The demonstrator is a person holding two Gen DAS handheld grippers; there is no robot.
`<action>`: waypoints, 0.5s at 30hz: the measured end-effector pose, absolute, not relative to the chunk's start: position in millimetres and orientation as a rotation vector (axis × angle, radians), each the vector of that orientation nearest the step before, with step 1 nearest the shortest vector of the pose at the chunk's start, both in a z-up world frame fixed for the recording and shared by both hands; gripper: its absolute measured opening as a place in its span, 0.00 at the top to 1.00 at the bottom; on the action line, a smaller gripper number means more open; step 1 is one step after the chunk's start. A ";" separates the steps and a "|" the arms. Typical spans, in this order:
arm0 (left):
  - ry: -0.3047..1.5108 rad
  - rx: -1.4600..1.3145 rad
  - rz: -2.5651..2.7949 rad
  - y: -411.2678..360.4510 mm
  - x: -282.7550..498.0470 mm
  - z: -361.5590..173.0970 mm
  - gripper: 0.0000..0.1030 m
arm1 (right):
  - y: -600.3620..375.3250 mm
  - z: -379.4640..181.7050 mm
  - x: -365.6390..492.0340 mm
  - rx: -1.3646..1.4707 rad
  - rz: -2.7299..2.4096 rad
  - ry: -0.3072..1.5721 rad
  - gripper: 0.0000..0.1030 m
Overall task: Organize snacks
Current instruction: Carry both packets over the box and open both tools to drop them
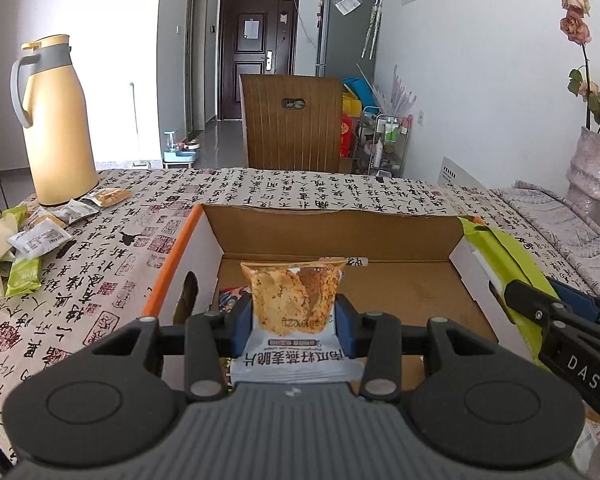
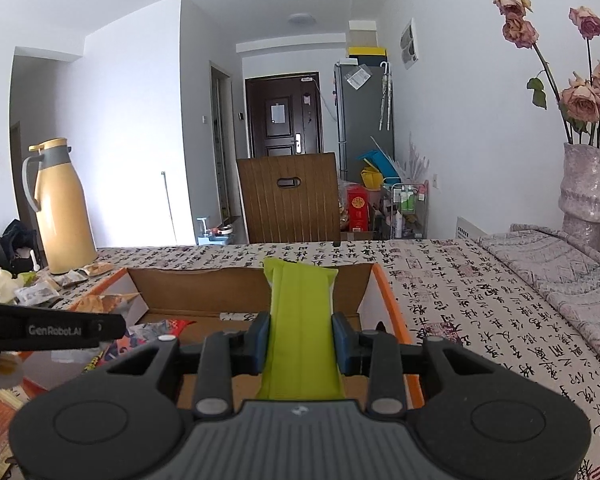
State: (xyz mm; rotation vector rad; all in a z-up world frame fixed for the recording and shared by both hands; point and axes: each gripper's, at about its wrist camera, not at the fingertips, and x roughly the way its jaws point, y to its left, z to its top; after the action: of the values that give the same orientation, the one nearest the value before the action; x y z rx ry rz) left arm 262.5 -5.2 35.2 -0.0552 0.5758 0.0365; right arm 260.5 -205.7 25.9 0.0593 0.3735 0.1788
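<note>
My left gripper (image 1: 295,316) is shut on an orange-and-white snack packet (image 1: 294,300), held upright over the open cardboard box (image 1: 332,232). My right gripper (image 2: 301,342) is shut on a lime-green snack packet (image 2: 302,320), which stands over the same box (image 2: 204,288) near its right side. In the left wrist view the green packet (image 1: 512,276) and the right gripper's fingers (image 1: 540,312) show at the box's right wall. A colourful packet (image 2: 156,334) lies on the box floor. The left gripper's fingers (image 2: 52,330) cross the left edge of the right wrist view.
A yellow thermos jug (image 1: 56,124) stands at the table's far left with several loose snack packets (image 1: 40,236) beside it. A vase of dried roses (image 2: 586,184) is at the far right on a folded cloth. A wooden chair back (image 1: 292,120) rises behind the table.
</note>
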 end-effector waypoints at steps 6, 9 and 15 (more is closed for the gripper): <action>0.567 -0.058 0.036 -4.4 259.0 37.2 0.38 | -207.8 26.6 261.2 0.078 0.145 0.377 0.66; 0.534 -0.064 0.064 -3.7 252.9 41.7 0.08 | -209.7 28.5 257.7 0.087 0.139 0.360 0.44; 0.516 -0.087 0.084 0.1 250.7 45.3 0.00 | -213.0 33.1 247.4 0.098 0.120 0.321 0.02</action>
State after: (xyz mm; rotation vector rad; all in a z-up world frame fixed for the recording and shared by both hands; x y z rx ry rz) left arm 250.7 0.1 45.3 -0.0872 0.5164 0.0840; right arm 247.4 -213.0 33.1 0.0980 0.3208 0.1204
